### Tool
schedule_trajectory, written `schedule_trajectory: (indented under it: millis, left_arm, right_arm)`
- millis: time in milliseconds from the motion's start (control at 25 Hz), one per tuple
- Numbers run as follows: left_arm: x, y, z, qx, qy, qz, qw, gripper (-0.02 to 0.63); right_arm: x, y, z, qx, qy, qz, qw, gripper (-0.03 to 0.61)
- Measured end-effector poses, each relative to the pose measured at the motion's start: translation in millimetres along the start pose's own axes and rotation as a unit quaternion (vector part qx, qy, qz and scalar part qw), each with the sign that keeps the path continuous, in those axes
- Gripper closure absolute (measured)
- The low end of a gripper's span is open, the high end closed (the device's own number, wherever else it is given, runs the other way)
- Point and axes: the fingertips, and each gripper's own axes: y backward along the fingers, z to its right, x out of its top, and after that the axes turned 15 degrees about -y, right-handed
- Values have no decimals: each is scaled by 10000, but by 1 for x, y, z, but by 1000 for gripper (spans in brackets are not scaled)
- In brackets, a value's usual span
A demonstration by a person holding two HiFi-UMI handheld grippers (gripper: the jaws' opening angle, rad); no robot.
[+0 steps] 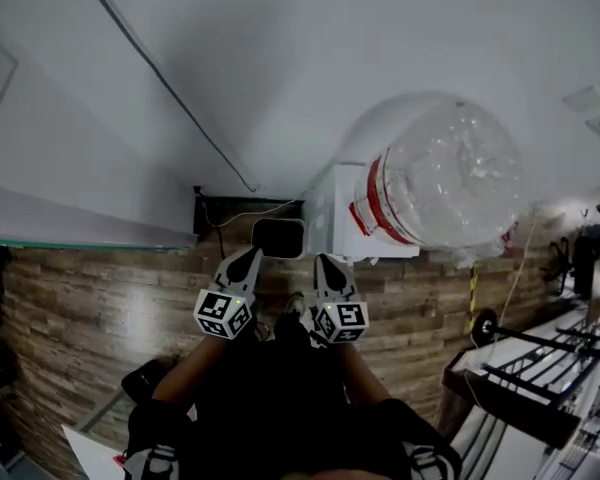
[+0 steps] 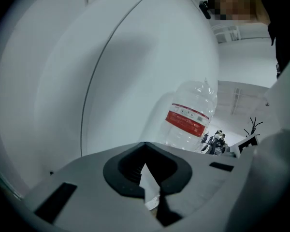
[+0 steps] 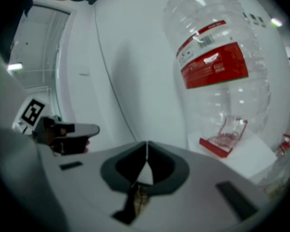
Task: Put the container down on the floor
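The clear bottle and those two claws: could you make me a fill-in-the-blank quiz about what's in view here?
1. The clear bottle wears a label coloured ____.
2. The box that the bottle rests on is coloured ____.
3. The left claw and the right claw each have their jaws ____, with nothing held between them.

Missing words: red; white; shut.

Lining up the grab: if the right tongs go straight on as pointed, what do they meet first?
Probably the white wall, passing just left of the container and the white box under it; depth is unclear.
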Motion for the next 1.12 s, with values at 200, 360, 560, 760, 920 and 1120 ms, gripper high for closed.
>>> schedule_trajectory:
  millis: [200,360,560,760,920,1120]
  left_arm:
    - [43,15,-3,266,-397,389,9981,586]
    - [76,26,-9,542,-979,672,9915,586]
    - [85,42,-6,666,-1260,861,9860,586]
    - [77,45,-9,721,-1118,765,9882,586]
    - [76,45,-6,631,-1221,814,9872,586]
    - [72,42,-1,515,-1240,812,9876,586]
  right_arm:
    - [20,7,-9,-116,-65,160,9998,545]
    - [37,4,-25,-71,55,225,9997,545]
    - [39,8,-47,90,-14,264,9996,545]
    - [27,11,-54,149,-11,170,9997,545]
    - [27,15,-57,190,136,200,9995,546]
    - [29,17,-58,184,152,205,9995,546]
